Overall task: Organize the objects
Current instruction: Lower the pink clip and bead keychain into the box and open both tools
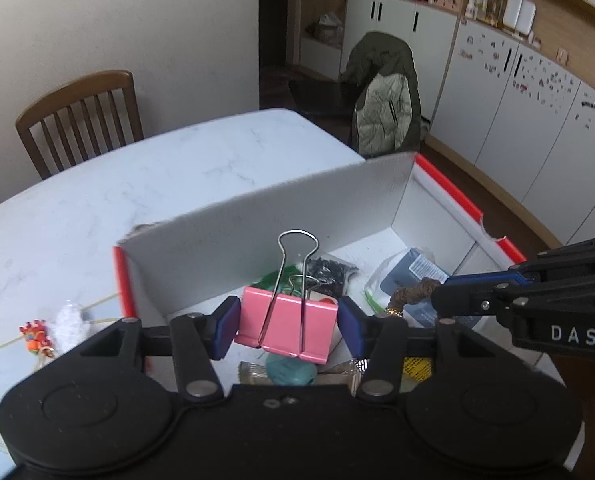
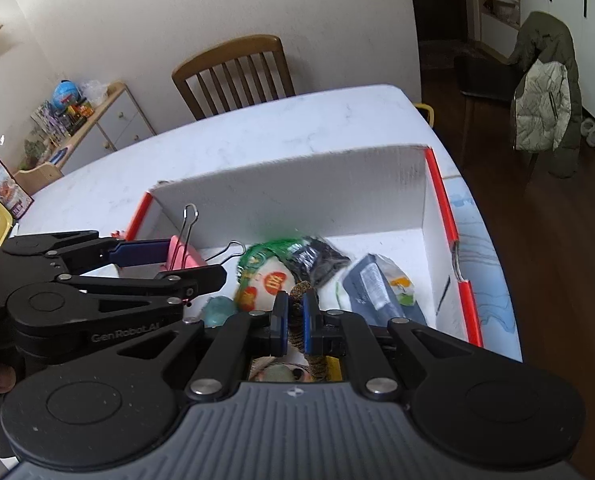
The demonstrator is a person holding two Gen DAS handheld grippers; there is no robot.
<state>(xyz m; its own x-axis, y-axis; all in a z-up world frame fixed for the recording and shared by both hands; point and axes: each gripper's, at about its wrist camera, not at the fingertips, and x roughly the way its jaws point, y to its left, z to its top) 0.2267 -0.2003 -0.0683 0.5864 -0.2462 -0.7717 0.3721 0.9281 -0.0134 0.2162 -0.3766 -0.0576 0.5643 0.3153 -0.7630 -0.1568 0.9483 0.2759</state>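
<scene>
White marbled table (image 1: 201, 168), corrugated red-edged box (image 1: 281, 204) at its near edge. Left gripper (image 1: 288, 325) clamps a glossy pink binder clip (image 1: 287, 326) above it; right gripper (image 2: 294, 316) pinches a knobbly brown cord (image 1: 415, 294).

Pink binder clip (image 1: 287, 326). White box (image 1: 257, 232), red-orange edging. White marble-veined counter (image 1: 137, 192). Black claws, blue pads (image 1: 227, 330). Brown speckled cord (image 1: 415, 294).

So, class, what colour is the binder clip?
Pink binder clip with silver wire handles, clearest in the left wrist view.
</scene>
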